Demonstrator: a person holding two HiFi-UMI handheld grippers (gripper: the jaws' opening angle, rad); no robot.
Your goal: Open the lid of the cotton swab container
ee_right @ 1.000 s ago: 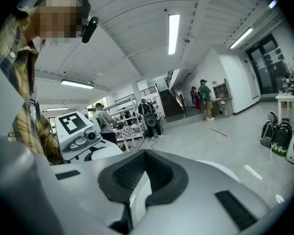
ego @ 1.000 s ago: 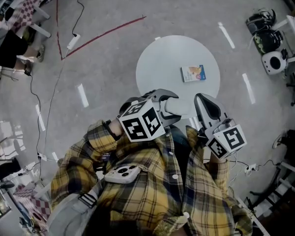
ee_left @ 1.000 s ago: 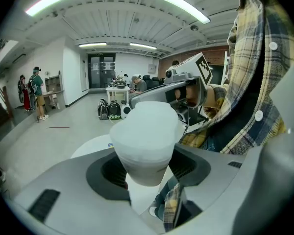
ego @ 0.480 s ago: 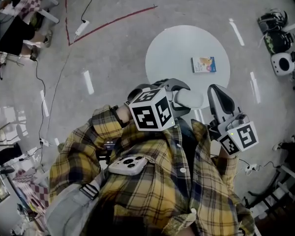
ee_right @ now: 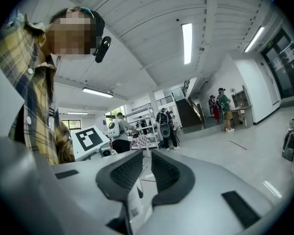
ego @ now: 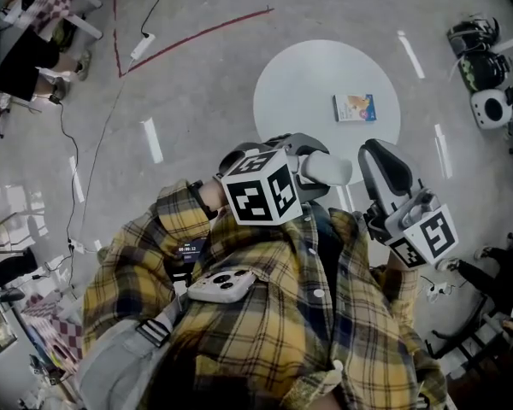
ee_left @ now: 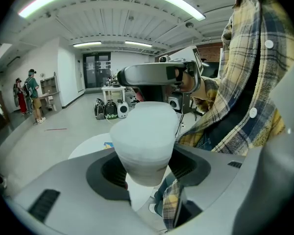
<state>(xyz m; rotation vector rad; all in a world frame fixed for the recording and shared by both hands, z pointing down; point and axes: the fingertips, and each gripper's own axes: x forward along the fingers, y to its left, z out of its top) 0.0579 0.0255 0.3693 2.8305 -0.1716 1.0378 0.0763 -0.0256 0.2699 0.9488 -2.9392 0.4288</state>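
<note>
Two tongs: both are held before a plaid shirt (ego: 265,314), at the near edge of the round tabletop (ego: 303,75).
Left tongs (ego: 312,167) (ee_left: 147,166): spread wide and clamped on the sides of the cotton swab container (ego: 330,170) (ee_left: 146,136).
Cotton swab container: white, carried clear of the tabletop.
Right tongs (ego: 380,156) (ee_right: 146,163): pressed almost together, nothing pinched; positioned just beside the container, no contact seen.
Tabletop load: one small printed packet (ego: 354,108).
</note>
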